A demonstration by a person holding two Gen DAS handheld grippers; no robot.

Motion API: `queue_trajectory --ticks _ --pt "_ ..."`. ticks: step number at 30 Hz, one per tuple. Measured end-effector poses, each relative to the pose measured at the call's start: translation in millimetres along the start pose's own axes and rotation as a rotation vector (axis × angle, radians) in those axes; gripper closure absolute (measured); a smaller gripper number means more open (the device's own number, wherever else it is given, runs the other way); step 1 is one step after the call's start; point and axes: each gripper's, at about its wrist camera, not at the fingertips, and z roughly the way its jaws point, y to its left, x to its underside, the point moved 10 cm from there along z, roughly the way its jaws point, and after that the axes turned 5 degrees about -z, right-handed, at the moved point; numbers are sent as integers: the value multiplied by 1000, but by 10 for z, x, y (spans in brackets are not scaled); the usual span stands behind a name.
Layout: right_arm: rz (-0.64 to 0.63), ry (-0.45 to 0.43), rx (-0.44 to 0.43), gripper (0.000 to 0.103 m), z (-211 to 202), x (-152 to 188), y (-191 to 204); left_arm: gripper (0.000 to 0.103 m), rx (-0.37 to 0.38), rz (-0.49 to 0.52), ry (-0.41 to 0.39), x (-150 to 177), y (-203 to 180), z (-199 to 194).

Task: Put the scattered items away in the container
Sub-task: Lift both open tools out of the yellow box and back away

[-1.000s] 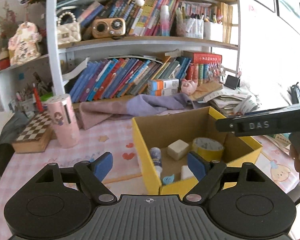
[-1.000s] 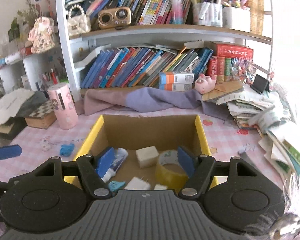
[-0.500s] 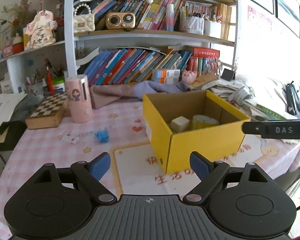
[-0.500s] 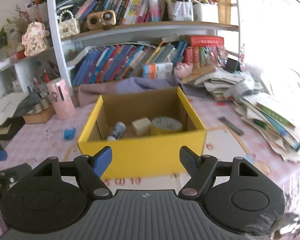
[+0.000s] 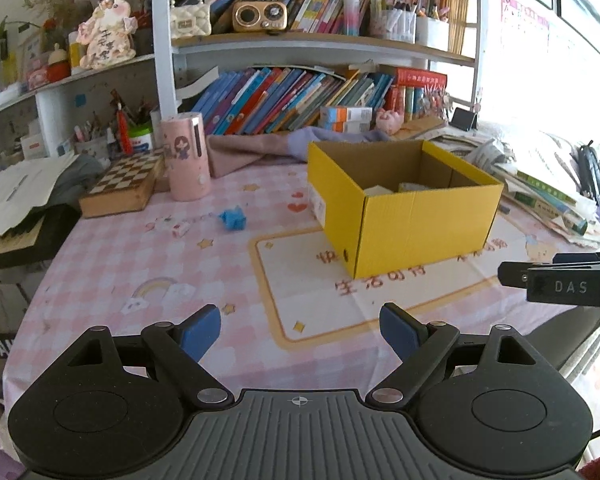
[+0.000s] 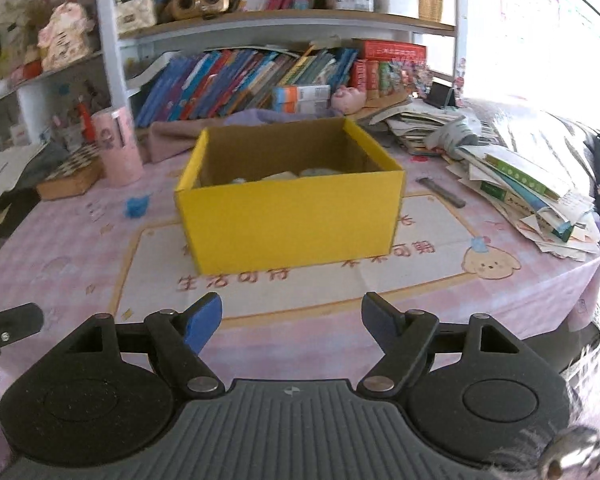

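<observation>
A yellow cardboard box (image 5: 420, 224) stands on the pink checked tablecloth and shows in the right wrist view (image 6: 292, 220) too. Pale items lie inside it, mostly hidden by its walls. A small blue object (image 5: 233, 219) and a small white piece (image 5: 180, 229) lie on the cloth left of the box; the blue object also shows in the right wrist view (image 6: 137, 206). My left gripper (image 5: 300, 332) is open and empty, well back from the box. My right gripper (image 6: 292, 320) is open and empty near the table's front edge.
A pink cylinder (image 5: 185, 158) and a chessboard box (image 5: 122, 186) stand at the back left. A purple cloth (image 5: 260, 148) lies before the bookshelf. Piled papers and books (image 6: 520, 184) crowd the right side. A dark flat strip (image 6: 440, 197) lies right of the box.
Both grippers have drawn back and away from the box, from over its opening to near the table's front edge. Both stay open and empty.
</observation>
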Motion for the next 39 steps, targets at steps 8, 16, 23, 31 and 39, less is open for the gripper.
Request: queue_trajectory --ticks 8,16,23,31,39 --pt "-83 25 -75 22 -75 147 399 13 2 -24 37 176 122 -56" --pt "-110 42 -98 22 -73 174 567 13 -7 -47 44 229 242 -87" --pt "-154 57 -130 22 -62 187 715 13 -16 -60 37 221 331 -108" --pt "-185 57 -166 22 -51 147 923 13 -35 -82 31 215 494 -136" --pt "-226 40 -209 22 12 52 1150 13 -67 -94 16 166 657 -151"
